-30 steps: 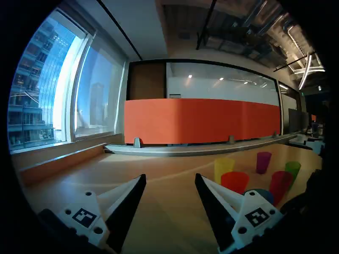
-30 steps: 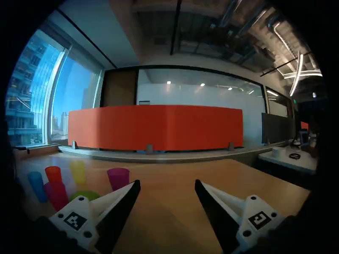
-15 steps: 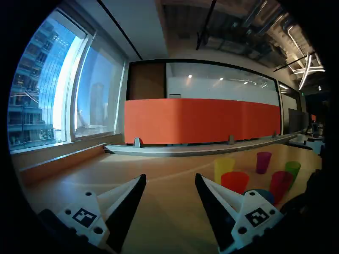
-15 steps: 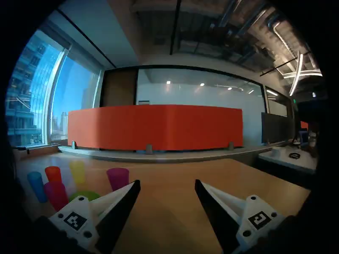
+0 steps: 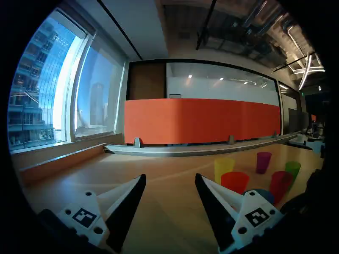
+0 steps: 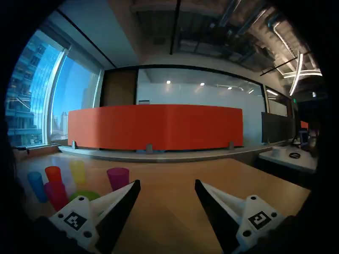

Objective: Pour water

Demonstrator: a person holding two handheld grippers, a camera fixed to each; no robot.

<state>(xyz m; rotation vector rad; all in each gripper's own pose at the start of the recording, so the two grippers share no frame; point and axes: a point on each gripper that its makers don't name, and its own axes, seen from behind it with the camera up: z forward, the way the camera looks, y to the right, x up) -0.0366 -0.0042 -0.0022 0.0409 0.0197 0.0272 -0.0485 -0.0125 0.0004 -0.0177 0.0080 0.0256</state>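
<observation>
The left gripper [image 5: 169,176] and right gripper [image 6: 167,182] each carried two tapered white fingers [image 5: 127,197] with black inner faces. A square black-and-white marker [image 5: 83,216] ringed by dark screw holes [image 5: 88,193] sat at 7 and 5 o'clock.

No legible text, number, brand or sign can be read.

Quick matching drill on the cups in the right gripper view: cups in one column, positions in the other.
Cups:
1 blue cup
2 yellow cup
3 purple cup
4 green cup

Positions:
A nearest the picture's centre
B farthest left
C just right of the pink cup
D just right of the orange cup

Pairs: 1-B; 2-D; 3-A; 4-C
</observation>
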